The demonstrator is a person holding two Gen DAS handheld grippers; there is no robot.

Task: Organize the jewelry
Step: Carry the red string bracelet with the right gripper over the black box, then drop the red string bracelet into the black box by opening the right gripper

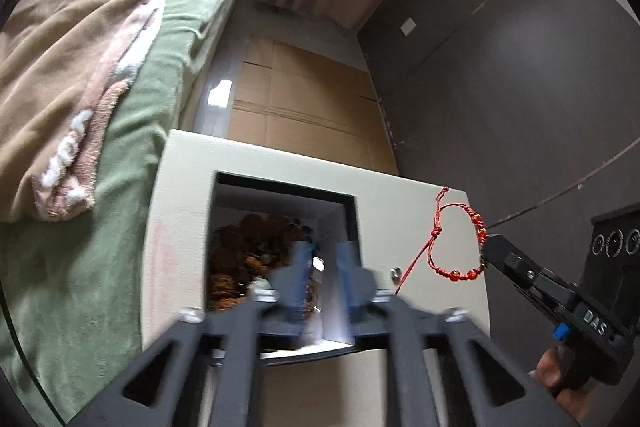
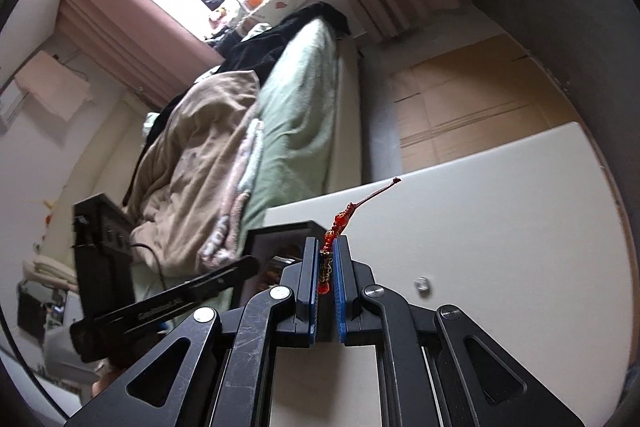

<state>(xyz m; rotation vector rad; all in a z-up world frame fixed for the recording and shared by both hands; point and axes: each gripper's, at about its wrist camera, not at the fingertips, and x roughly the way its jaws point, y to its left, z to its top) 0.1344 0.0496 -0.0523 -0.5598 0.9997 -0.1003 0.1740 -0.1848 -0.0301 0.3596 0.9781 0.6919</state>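
step: stow bracelet | right claw pinches red beaded bracelet, lifted | left claw part-open, empty, over open box | next: lower bracelet into box, release

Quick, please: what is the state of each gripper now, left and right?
Left gripper: open, nothing between its fingers, over the open box.
Right gripper: closed on the red bracelet.

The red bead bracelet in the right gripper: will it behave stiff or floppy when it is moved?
Probably floppy: the red bead bracelet hangs as a loose loop from the right gripper, its cord tail drooping. It looks light. The beads may slip, since the gripper pinches only a short stretch.
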